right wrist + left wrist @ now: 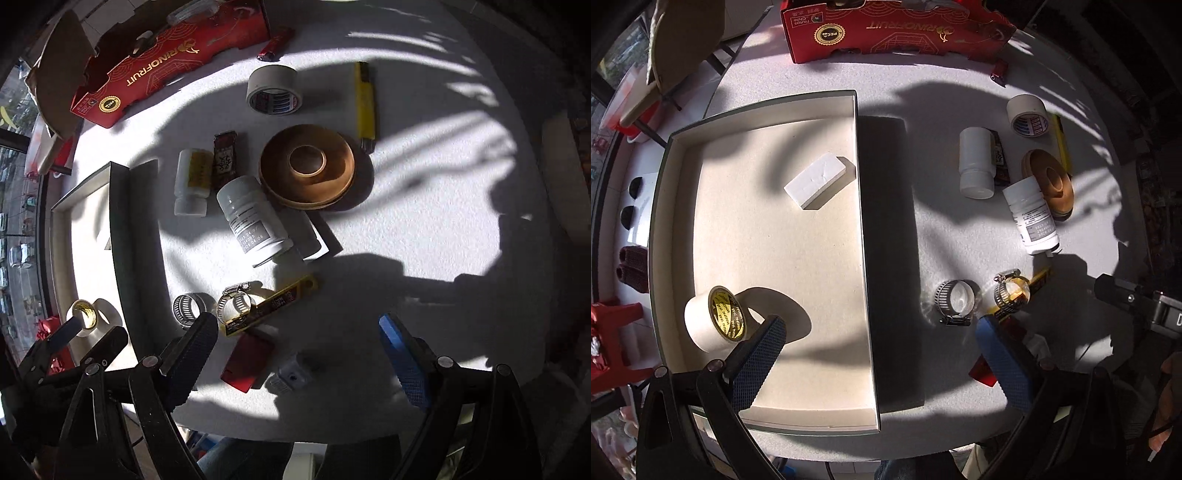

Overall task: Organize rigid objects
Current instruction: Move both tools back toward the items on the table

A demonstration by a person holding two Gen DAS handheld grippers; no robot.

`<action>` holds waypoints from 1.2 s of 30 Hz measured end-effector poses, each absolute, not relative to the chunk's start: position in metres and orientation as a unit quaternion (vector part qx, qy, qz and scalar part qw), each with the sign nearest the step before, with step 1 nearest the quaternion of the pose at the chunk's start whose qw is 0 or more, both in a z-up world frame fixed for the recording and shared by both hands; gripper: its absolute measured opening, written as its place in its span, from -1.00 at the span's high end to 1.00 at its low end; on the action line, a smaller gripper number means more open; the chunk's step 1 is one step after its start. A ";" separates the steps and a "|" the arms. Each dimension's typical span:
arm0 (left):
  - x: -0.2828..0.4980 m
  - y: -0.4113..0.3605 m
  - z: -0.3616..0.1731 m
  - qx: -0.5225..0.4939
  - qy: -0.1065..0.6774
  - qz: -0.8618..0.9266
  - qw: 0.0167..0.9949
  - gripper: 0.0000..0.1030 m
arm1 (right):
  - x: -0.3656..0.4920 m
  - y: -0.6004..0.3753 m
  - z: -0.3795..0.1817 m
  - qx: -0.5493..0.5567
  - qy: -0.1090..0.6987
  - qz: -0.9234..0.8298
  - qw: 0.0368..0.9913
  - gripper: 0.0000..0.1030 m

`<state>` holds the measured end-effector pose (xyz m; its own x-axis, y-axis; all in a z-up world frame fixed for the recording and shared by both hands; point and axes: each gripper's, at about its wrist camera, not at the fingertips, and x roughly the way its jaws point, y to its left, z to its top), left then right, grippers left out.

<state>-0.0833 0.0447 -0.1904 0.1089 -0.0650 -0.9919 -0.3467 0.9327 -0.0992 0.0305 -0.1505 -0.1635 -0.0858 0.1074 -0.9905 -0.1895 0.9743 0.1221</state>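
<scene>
An open tray [764,254] with a cream floor holds a white block [815,181] and a tape roll [714,324] with a yellow core. My left gripper [879,339] hangs open above the tray's right wall, one finger over the tray, the other over the table. Right of the tray lie two hose clamps [956,301], two white bottles [975,162], a wooden dish [1051,181] and a grey tape roll [1028,114]. My right gripper [297,343] is open above a red flat piece [245,363] and a small grey part [290,374], touching neither.
A red fruit carton [166,66] stands at the table's far edge, a red lighter [275,48] beside it. A yellow utility knife [365,103], a yellow blade case [273,304] and a dark sachet [225,158] lie among the items. The round table's edge runs close below both grippers.
</scene>
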 end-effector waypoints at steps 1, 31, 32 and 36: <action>-0.080 0.037 -0.191 -0.145 0.663 0.089 0.729 -0.99 | 0.030 -0.162 -0.166 -0.019 0.732 0.101 0.674 -0.74; 0.011 -0.070 -0.231 -0.047 0.673 0.052 0.736 -0.99 | 0.016 -0.245 -0.196 -0.006 0.761 0.074 0.645 -0.74; 0.015 -0.066 -0.223 -0.049 0.662 0.066 0.745 -0.99 | 0.018 -0.247 -0.196 -0.006 0.760 0.073 0.646 -0.74; 0.040 -0.036 -0.207 -0.075 0.641 0.107 0.756 -0.99 | 0.024 -0.248 -0.195 -0.006 0.756 0.074 0.650 -0.74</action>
<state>0.0395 -0.0358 -0.2069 0.1549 0.0649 -0.9858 -0.2580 0.9659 0.0231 0.0241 -0.2479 -0.1949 -0.1542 0.0878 -0.9841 -0.1053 0.9889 0.1047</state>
